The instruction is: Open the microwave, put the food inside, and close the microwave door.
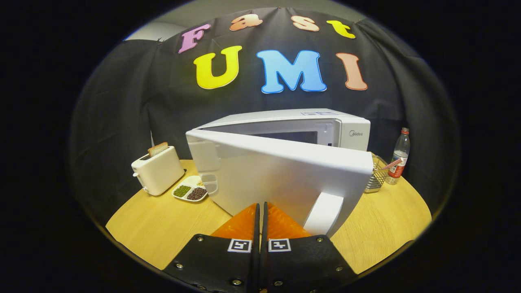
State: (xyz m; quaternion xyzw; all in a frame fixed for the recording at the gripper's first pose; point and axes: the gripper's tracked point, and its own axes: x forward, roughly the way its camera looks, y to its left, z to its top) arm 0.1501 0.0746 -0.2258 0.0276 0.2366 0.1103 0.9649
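The white microwave [350,132] stands at the middle of the round wooden table [163,228]. Its door [281,175] hangs partly open, hinged on the left, with the handle [323,213] on its free right edge. My gripper [260,205] is shut with nothing between its fingers. Its tips sit right at the door's outer face, just left of the handle; I cannot tell whether they touch it. A white divided dish [190,191] with green and dark beans lies on the table left of the door. The microwave's inside is mostly hidden by the door.
A white toaster [158,170] with a slice of bread [157,149] stands at the left, beside the dish. Right of the microwave are a wire basket [376,177] and a plastic bottle [399,156]. The table's edge curves close on both sides.
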